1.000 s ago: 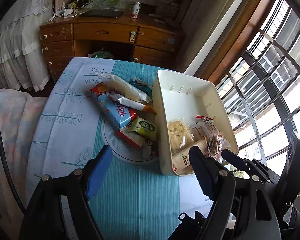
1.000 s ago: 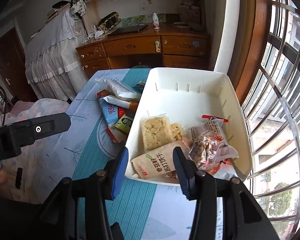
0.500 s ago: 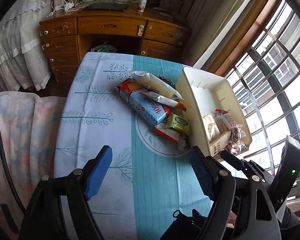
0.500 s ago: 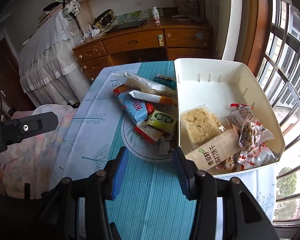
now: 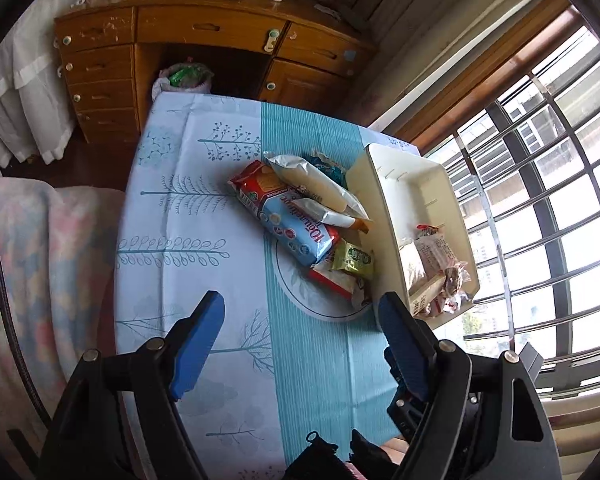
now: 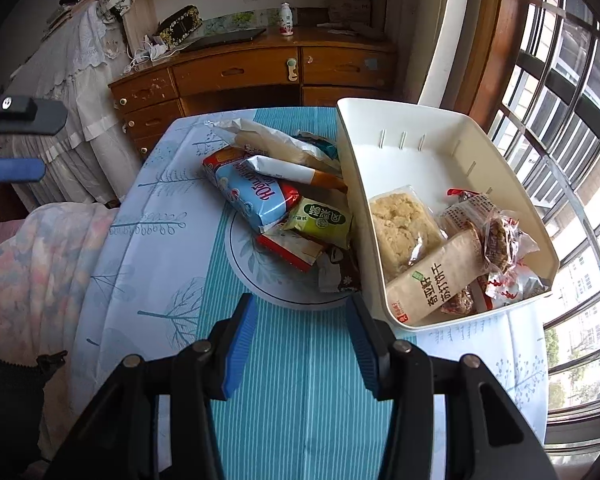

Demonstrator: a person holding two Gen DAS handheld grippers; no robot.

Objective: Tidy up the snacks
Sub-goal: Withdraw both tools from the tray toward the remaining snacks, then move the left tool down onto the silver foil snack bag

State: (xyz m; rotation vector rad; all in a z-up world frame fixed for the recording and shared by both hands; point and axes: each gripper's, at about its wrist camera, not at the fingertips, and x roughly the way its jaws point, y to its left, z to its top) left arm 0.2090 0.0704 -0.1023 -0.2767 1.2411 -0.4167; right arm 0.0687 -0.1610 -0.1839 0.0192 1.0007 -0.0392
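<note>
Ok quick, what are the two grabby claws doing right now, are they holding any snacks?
Left gripper: open, holding nothing, above the blue striped tablecloth.
Right gripper: open, holding nothing, near the white plastic bin.

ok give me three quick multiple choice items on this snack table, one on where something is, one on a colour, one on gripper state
1. Where does the brown paper cracker pack lie?
A. in the white bin
B. on the plate
C. on the desk

2. What colour is the small pack at the near edge of the pile?
A. purple
B. green-yellow
C. black

3. How is the right gripper?
A. shut on a snack
B. open and empty
C. shut on the bin's rim

Answers:
1 A, it leans inside the white bin at its near end.
2 B, its wrapper is green-yellow.
3 B, its blue pads stand apart over the striped cloth, nothing between them.
</note>
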